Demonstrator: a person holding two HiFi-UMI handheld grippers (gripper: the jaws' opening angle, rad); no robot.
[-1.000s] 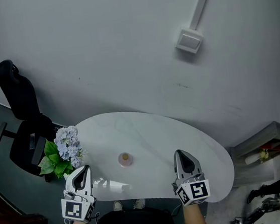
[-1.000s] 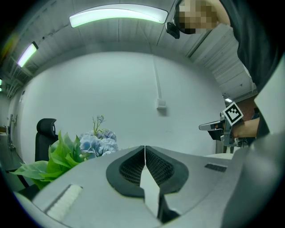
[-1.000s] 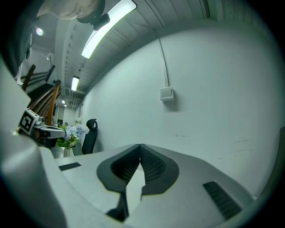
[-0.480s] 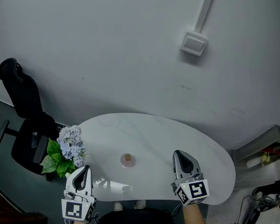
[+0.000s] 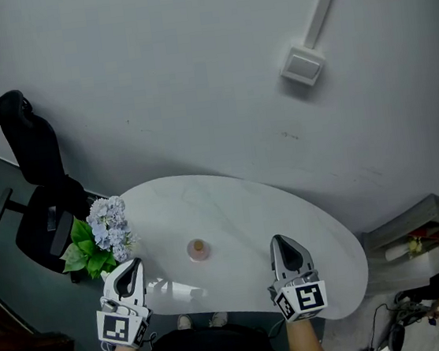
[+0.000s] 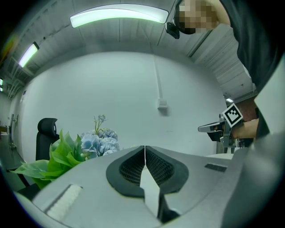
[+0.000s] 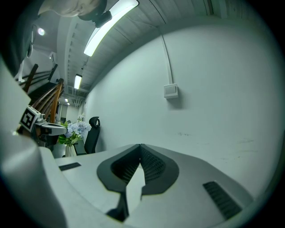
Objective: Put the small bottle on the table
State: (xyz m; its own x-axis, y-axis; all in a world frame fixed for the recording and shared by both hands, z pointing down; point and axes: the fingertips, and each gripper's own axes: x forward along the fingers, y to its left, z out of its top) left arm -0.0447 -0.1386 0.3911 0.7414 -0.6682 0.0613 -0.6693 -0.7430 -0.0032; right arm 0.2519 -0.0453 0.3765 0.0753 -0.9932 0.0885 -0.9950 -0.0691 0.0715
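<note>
Neither gripper is displaced since the earlier frames: left gripper and right gripper are held closed and empty, with the small bottle upright on the white table between them.

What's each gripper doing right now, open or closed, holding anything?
Left gripper: closed, jaws together, holding nothing.
Right gripper: closed, jaws together, holding nothing.

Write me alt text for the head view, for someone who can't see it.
A small pink bottle with a tan cap stands on a white oval table, with the shut, empty left tongs and right tongs over its near edge. Pale blue flowers with green leaves sit at the table's left end.
</note>
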